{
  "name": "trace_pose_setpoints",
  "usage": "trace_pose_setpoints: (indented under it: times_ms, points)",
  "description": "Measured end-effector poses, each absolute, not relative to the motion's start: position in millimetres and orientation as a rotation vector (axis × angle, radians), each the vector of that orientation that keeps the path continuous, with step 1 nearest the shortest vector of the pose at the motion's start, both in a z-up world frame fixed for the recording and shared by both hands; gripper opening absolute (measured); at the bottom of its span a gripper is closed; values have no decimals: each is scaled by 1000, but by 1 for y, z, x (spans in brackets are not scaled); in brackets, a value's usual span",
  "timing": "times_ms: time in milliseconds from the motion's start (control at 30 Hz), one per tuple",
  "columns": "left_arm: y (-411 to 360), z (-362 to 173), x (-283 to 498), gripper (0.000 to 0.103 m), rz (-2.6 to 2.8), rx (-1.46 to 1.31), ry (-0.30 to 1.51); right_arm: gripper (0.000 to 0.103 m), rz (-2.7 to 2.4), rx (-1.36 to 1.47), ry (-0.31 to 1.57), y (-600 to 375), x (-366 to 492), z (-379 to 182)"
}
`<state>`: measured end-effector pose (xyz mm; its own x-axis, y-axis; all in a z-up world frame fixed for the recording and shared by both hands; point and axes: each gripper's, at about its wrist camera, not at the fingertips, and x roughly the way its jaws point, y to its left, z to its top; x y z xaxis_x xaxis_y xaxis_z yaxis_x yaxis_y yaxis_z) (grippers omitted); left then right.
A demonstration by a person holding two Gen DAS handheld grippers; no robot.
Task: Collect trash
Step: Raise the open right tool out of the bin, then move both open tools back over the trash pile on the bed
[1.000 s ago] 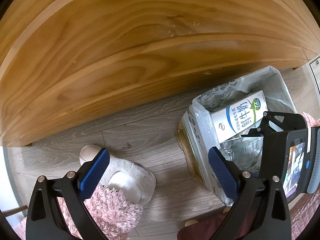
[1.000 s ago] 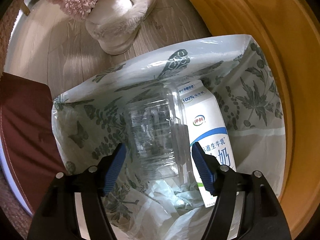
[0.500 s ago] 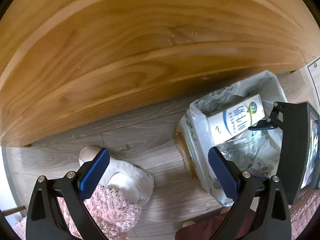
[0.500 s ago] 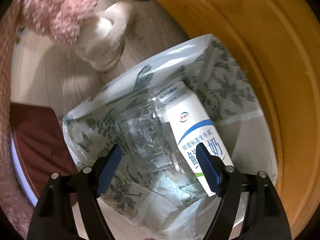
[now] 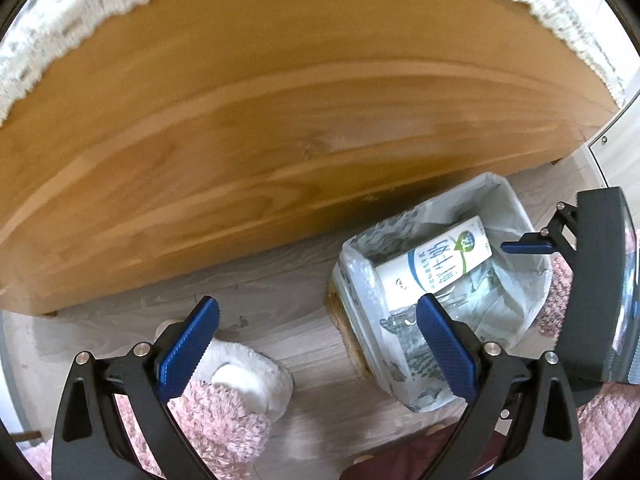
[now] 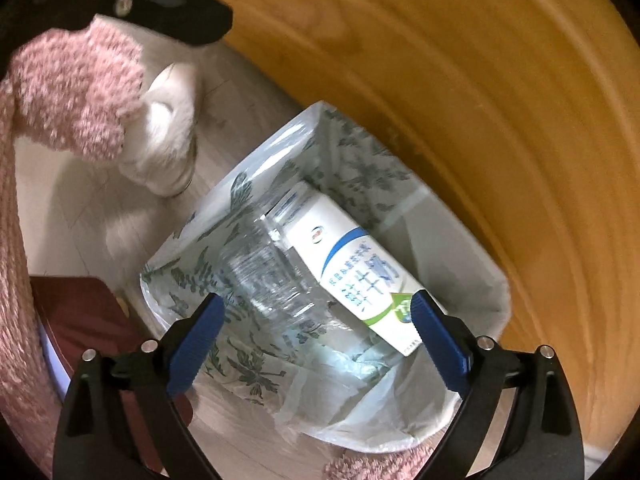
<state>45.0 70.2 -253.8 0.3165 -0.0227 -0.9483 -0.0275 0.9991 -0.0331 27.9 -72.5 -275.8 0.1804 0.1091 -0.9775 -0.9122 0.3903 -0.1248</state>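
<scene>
My right gripper [image 6: 316, 324] has just been opening and now stands spread wide above the bin [image 6: 496, 280], with nothing between its jaws. The clear plastic bottle [image 6: 264, 276] lies inside the bag, against the side nearest the slipper [image 6: 168, 152], touching the milk carton [image 6: 352, 268], which leans along the side next to the wooden bed frame [image 5: 280, 128]. A second ago I was lower over the bin; now I see more of its rim, so I am pulling away. My left gripper [image 5: 316, 340] is also spread and empty, over the floor [image 5: 280, 280] between slipper and bin. I judge both pieces are dropped, and any more trash must be found elsewhere.
</scene>
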Motion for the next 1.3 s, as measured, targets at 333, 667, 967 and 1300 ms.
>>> trace_pose_setpoints:
  times_ms: [333, 667, 967, 1300]
  points:
    - [62, -210, 32, 95, -8, -26, 1105, 90, 721, -674, 1026, -99, 28, -204]
    - [62, -166, 9, 95, -45, -62, 981, 90, 632, -500, 870, -129, 19, -149]
    - [59, -110, -5, 95, -55, -105, 774, 90, 549, -352, 684, -157, 22, -103]
    - [55, -59, 13, 95, -46, -91, 627, 95, 485, -128, 532, -193, 45, -54]
